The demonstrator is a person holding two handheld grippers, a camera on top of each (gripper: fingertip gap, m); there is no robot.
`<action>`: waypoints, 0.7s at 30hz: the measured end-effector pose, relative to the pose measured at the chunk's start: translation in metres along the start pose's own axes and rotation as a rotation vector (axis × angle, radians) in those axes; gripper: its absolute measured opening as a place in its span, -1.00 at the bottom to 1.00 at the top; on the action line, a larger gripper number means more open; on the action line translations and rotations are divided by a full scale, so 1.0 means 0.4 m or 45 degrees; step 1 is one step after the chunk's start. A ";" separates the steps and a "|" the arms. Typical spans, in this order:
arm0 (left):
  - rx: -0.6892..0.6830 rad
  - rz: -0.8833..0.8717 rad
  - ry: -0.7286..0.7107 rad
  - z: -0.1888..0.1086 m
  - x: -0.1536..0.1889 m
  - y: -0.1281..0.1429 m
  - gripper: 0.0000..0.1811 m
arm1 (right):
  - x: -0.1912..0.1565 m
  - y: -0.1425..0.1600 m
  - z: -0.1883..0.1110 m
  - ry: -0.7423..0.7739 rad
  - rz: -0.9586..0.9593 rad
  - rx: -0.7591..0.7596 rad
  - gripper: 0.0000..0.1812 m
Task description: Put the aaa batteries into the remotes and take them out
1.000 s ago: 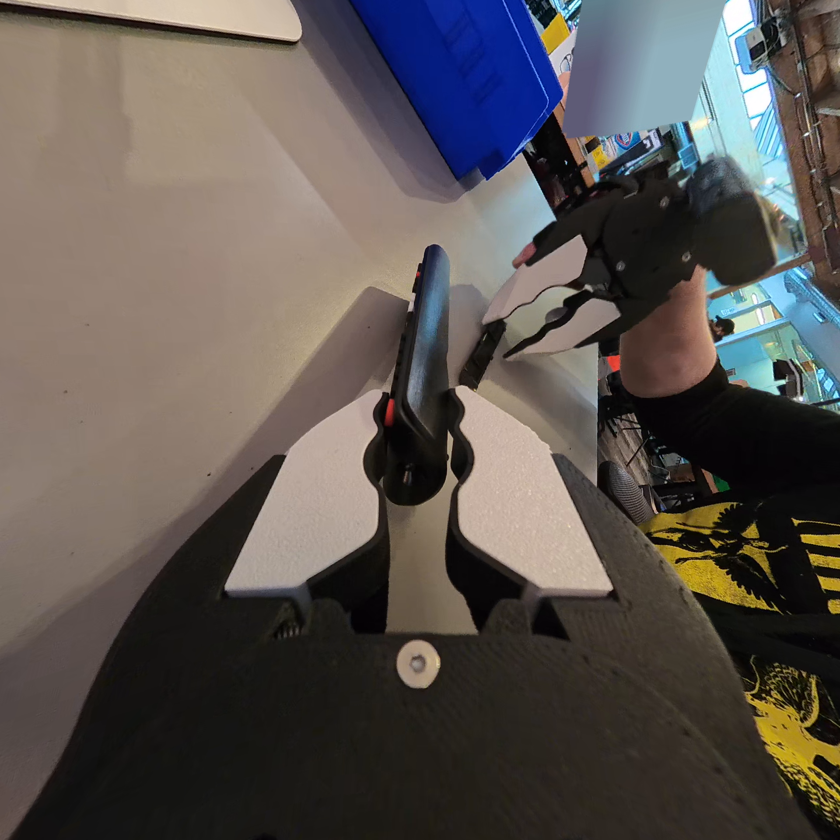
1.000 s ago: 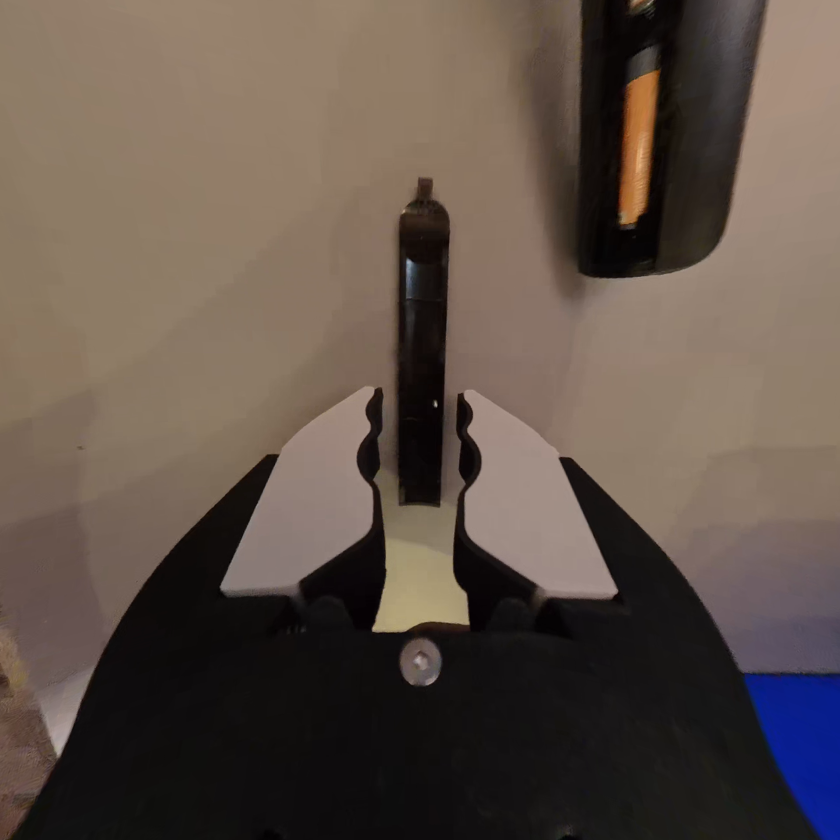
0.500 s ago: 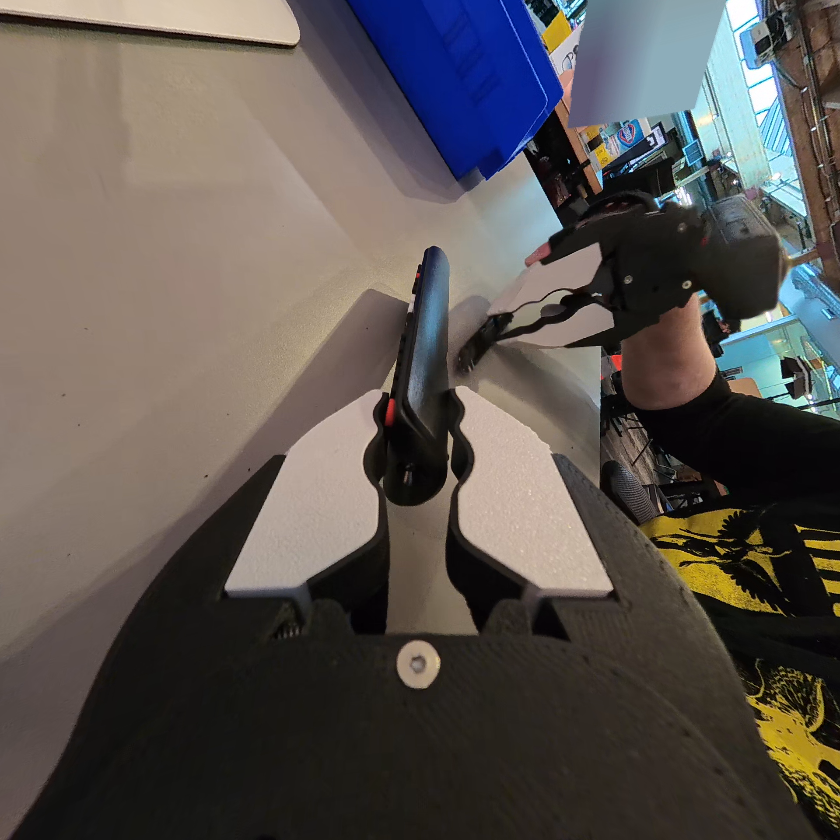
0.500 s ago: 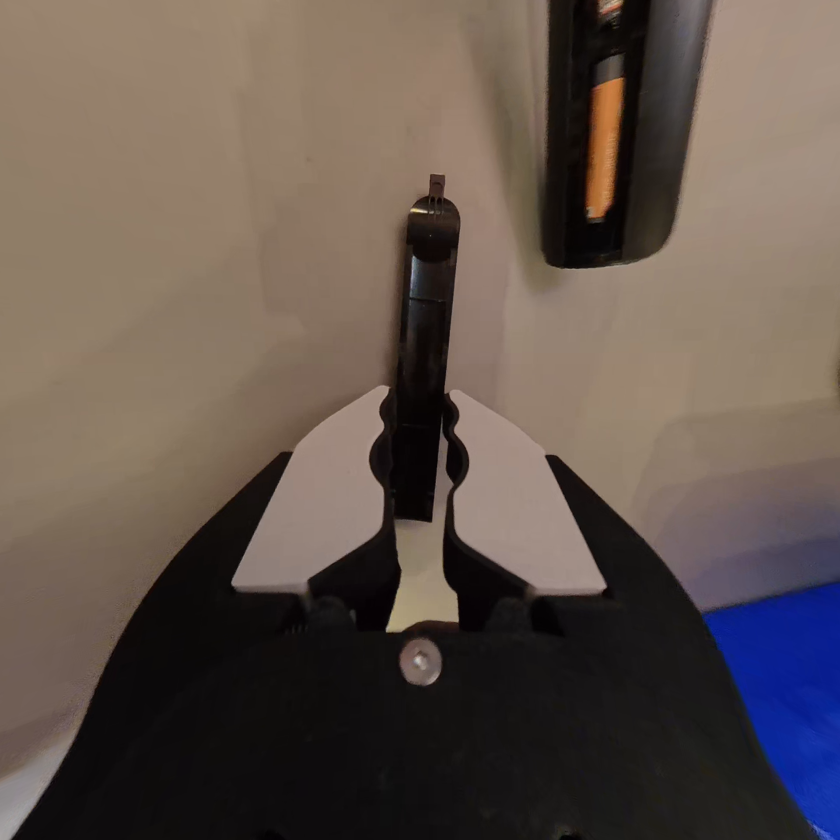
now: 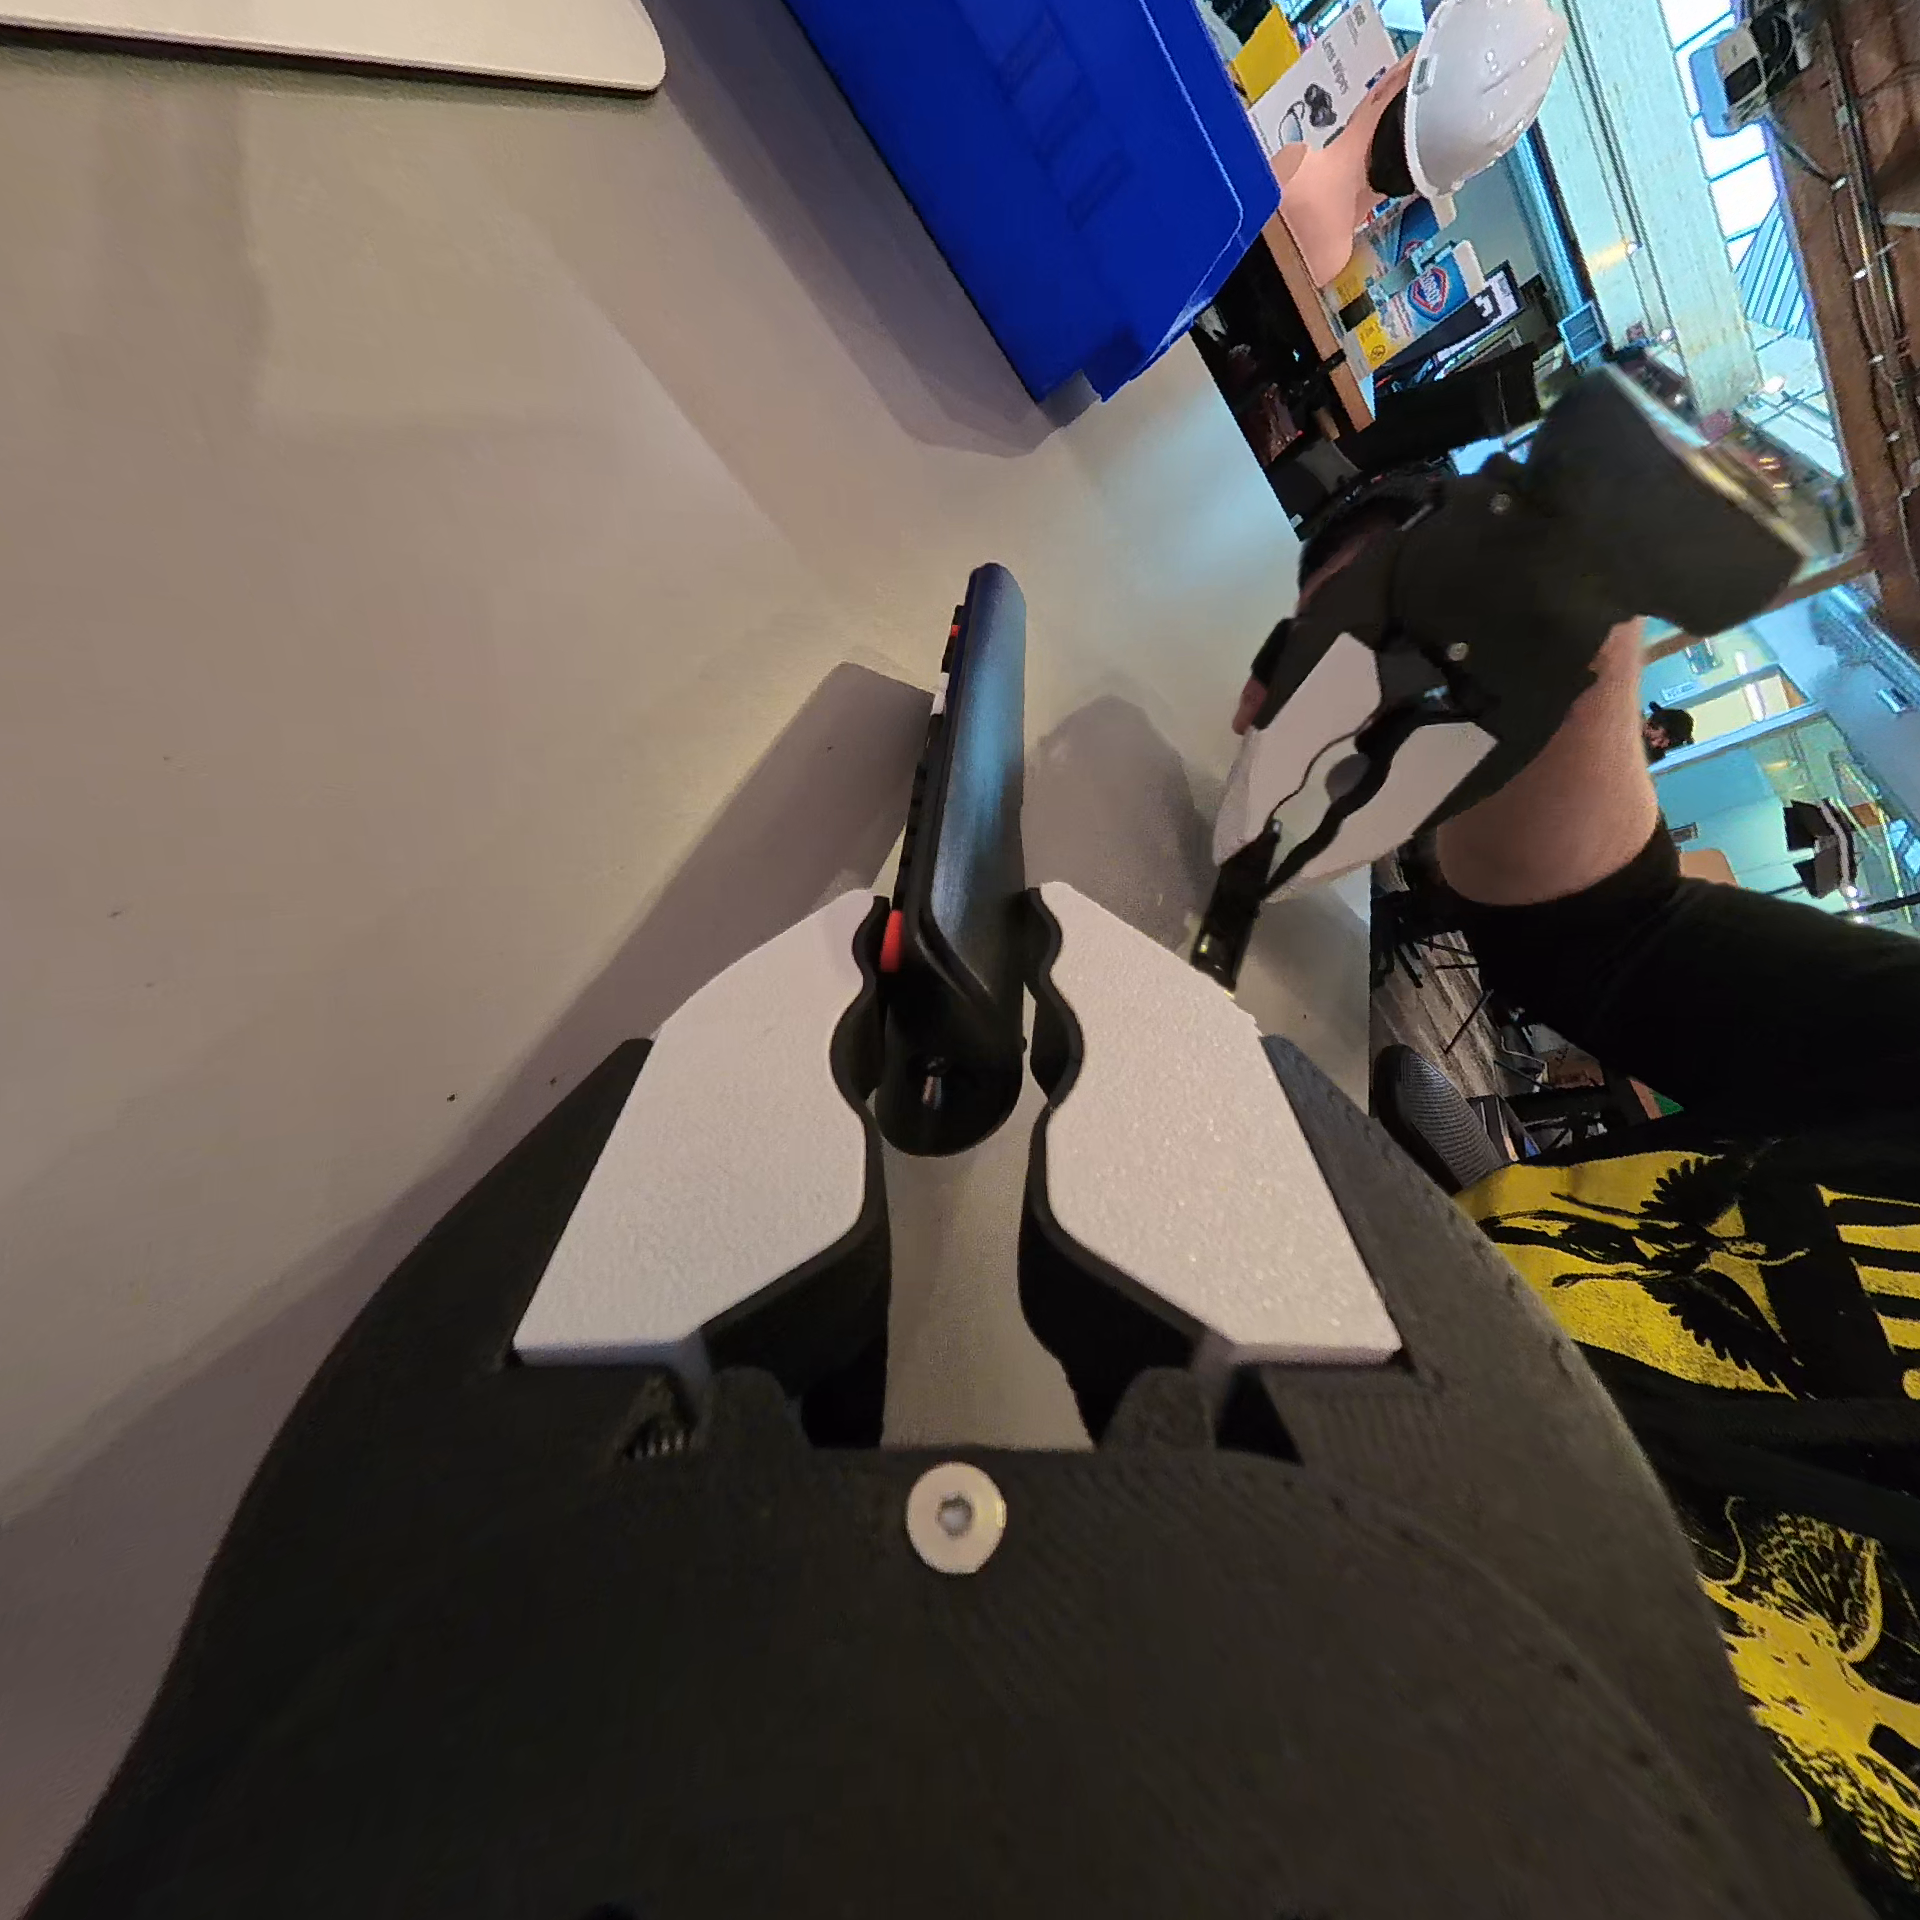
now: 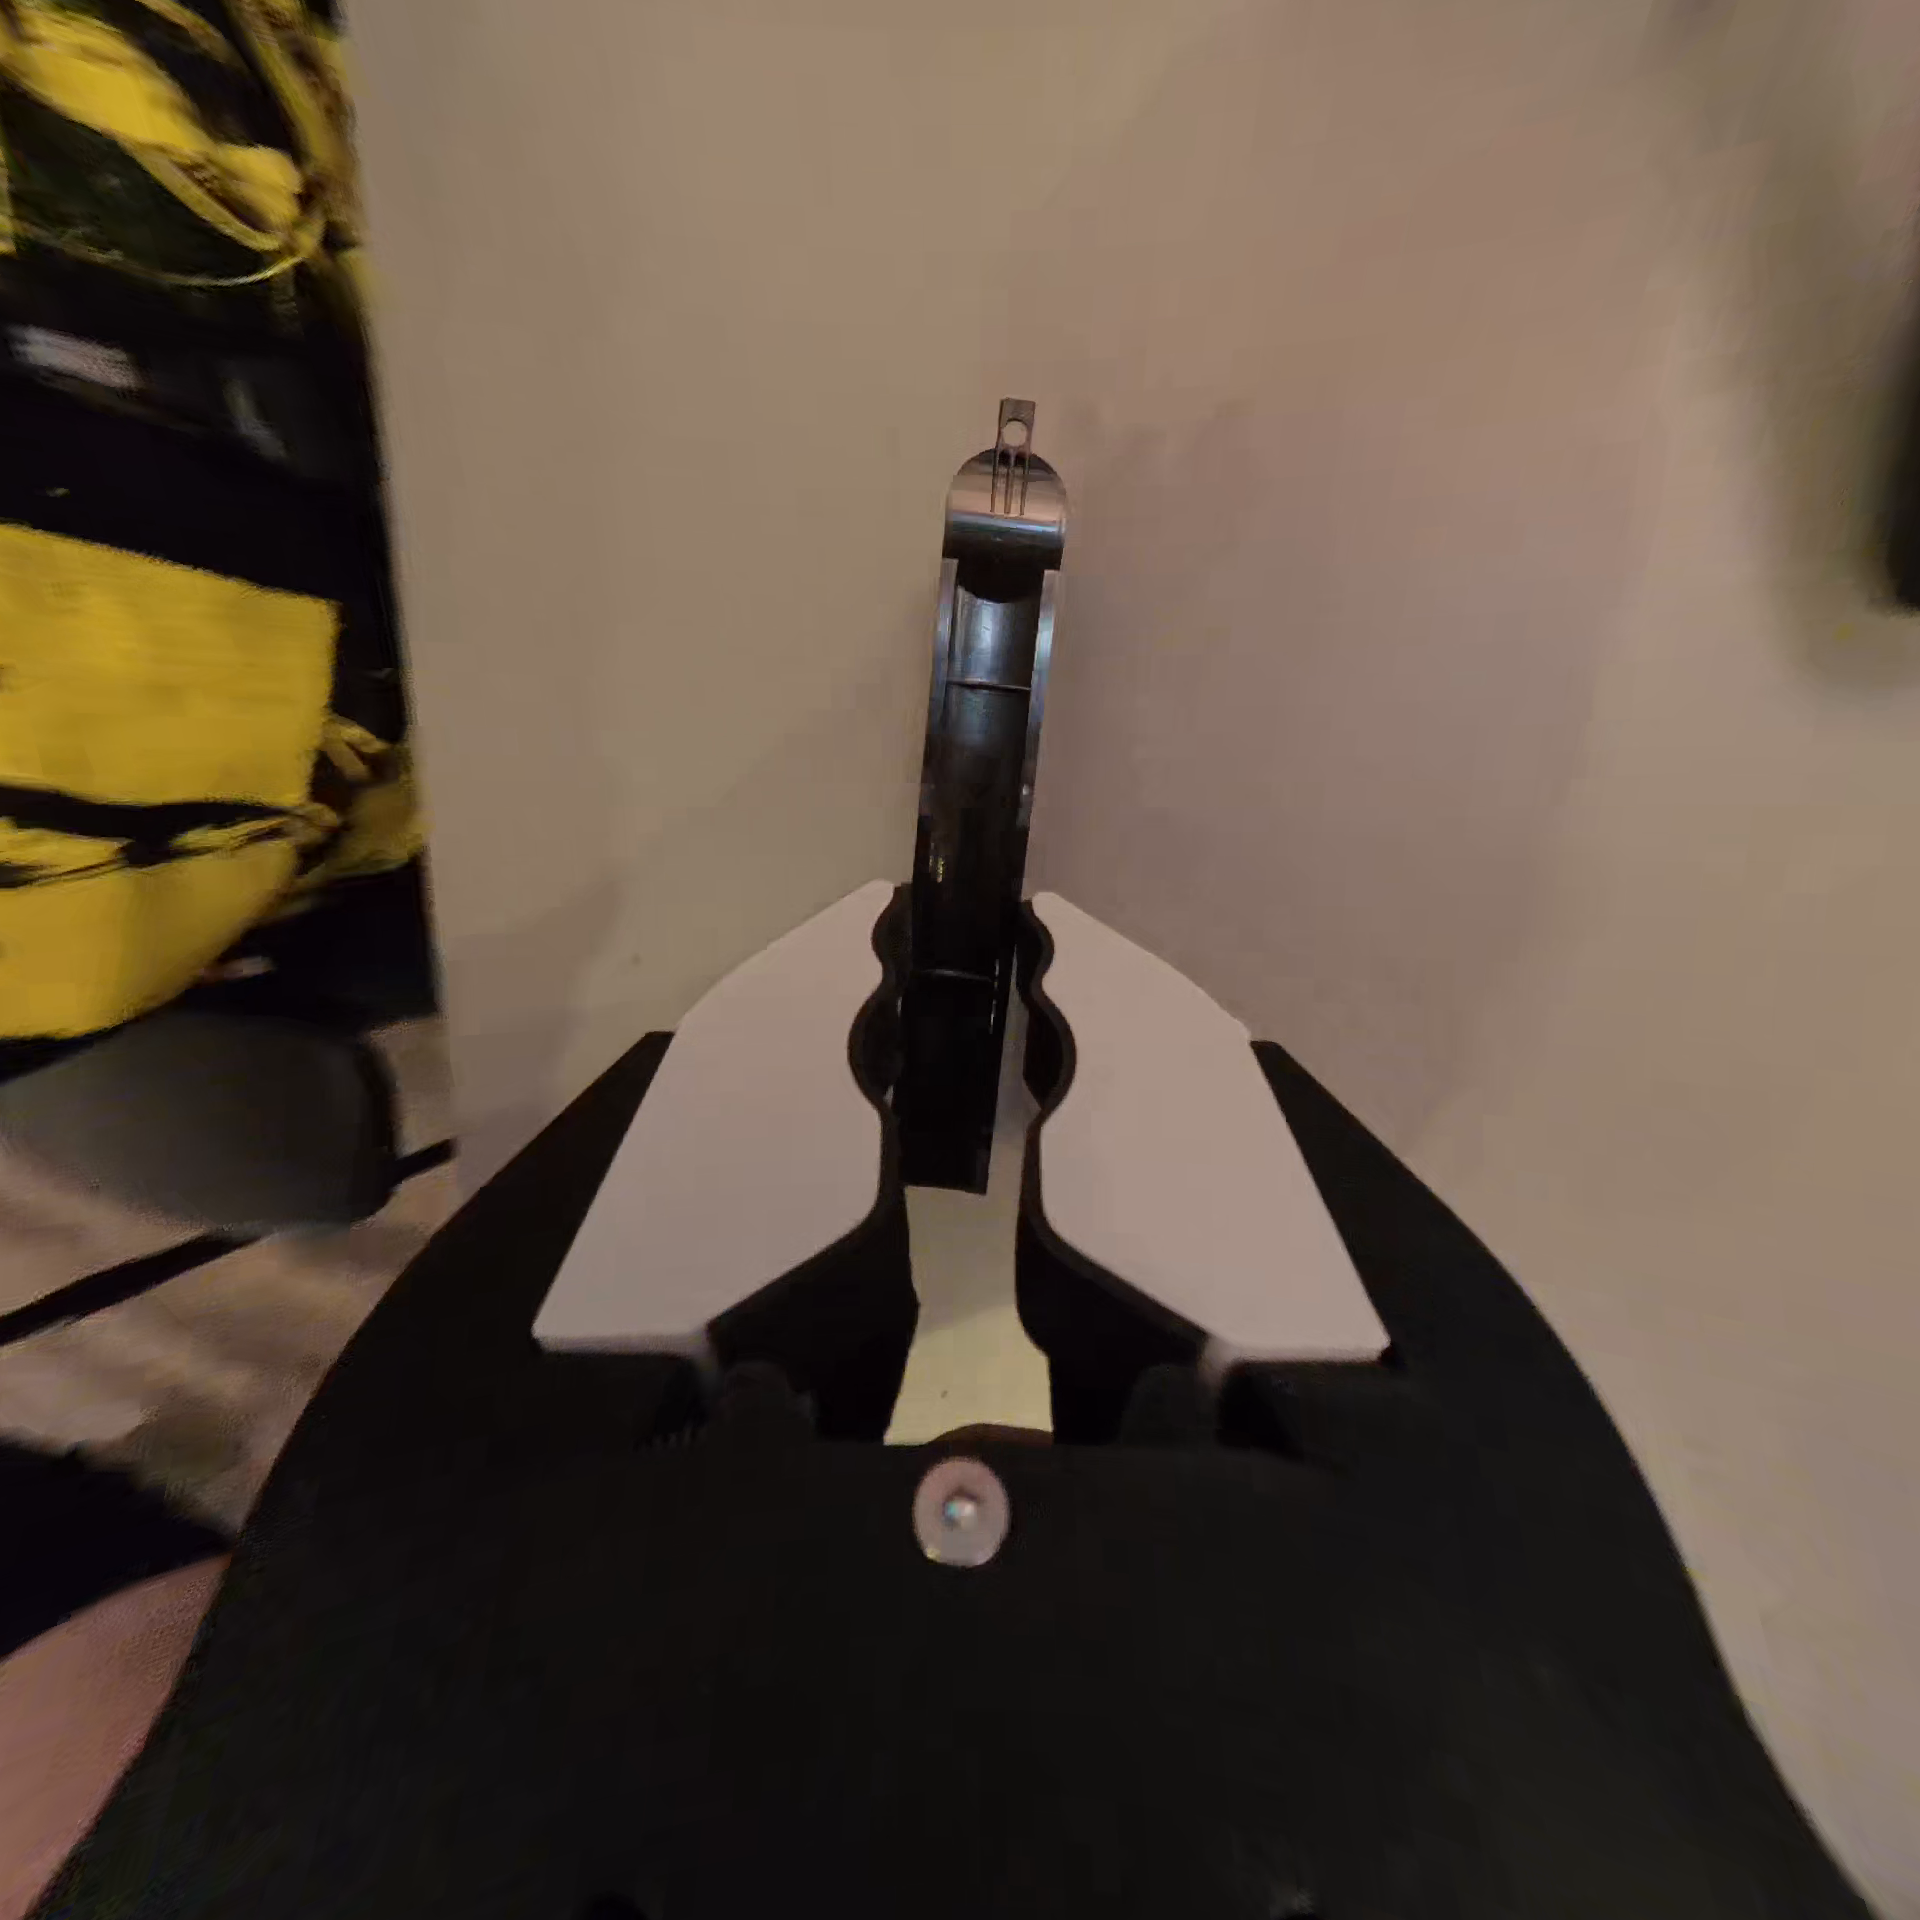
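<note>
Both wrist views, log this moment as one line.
left gripper: shut on black remote | right gripper: shut on black battery cover | cover lifted off grey table

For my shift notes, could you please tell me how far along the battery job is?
Done: the battery cover is off the remote. In hand: the left claw grips the remote on edge, and the right claw holds the cover clear of it. Left: refitting the cover; no batteries show now.
</note>
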State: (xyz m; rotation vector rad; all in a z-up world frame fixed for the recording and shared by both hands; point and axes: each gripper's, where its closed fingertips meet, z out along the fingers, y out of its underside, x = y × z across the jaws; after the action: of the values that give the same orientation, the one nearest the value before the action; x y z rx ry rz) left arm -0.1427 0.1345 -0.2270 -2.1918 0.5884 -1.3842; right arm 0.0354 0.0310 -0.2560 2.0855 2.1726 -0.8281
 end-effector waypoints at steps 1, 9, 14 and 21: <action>-0.001 0.002 0.000 0.001 0.001 0.000 -0.73 | 0.002 0.015 0.003 -0.052 0.026 -0.040 -0.81; -0.003 0.005 0.002 -0.001 0.002 0.001 -0.73 | 0.093 -0.010 -0.014 0.236 -0.025 -0.134 -0.50; -0.007 0.010 0.001 0.000 0.004 0.001 -0.73 | 0.043 -0.006 -0.008 0.459 -0.117 -0.117 -0.62; -0.016 0.022 0.012 0.009 0.015 0.003 -0.73 | 0.034 0.015 0.030 0.715 -0.065 -0.037 -0.75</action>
State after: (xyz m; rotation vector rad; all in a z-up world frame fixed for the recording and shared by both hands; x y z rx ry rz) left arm -0.1370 0.1307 -0.2250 -2.1864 0.6192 -1.3863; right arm 0.0357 0.0387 -0.2734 2.4847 2.4643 -0.2137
